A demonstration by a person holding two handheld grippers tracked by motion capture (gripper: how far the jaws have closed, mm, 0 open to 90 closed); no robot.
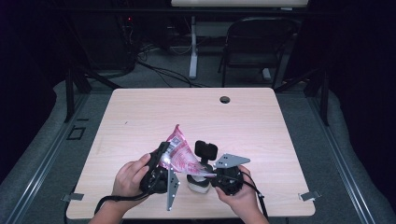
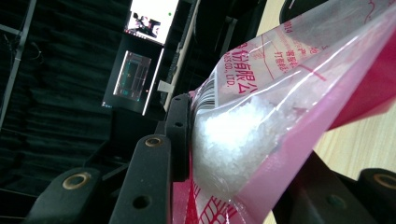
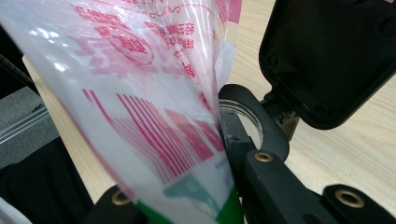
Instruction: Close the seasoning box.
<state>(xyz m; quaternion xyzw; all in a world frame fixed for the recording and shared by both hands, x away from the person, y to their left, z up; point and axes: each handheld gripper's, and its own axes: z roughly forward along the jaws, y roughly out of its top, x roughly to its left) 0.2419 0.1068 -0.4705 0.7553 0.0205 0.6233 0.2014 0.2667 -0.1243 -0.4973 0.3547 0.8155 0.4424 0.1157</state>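
From the high view, a person sits at a wood table point(image 1: 140, 116). The left gripper point(image 1: 161, 156) and the right gripper point(image 1: 215, 176) both hold a pink bag point(image 1: 180, 156) up over the near middle of the table. The left end of the bag is high and the right end is low. Under the low end stands a small white jar point(image 1: 197, 183) with a black lid point(image 1: 206, 150) flipped up behind it.

In the left gripper view, the jaws squeeze the bag point(image 2: 280, 107) around a fat lump of white grains point(image 2: 229, 144). The jaws are partly apart because the lump sits between them. The bag slopes up and away to the right.

In the right gripper view, the jaws are pressed tight on a thin bottom part of the bag point(image 3: 154, 116). Just past them is the round jar mouth point(image 3: 245, 123), with the open lid point(image 3: 336, 56) above it.

I think the step is pouring the grains from the bag into the jar. I cannot see any grains falling yet. Next, the low corner should sit right over the jar mouth. Then the left gripper should lift its end slowly so the grains slide down. If it tips too fast, grains could spill on the table.
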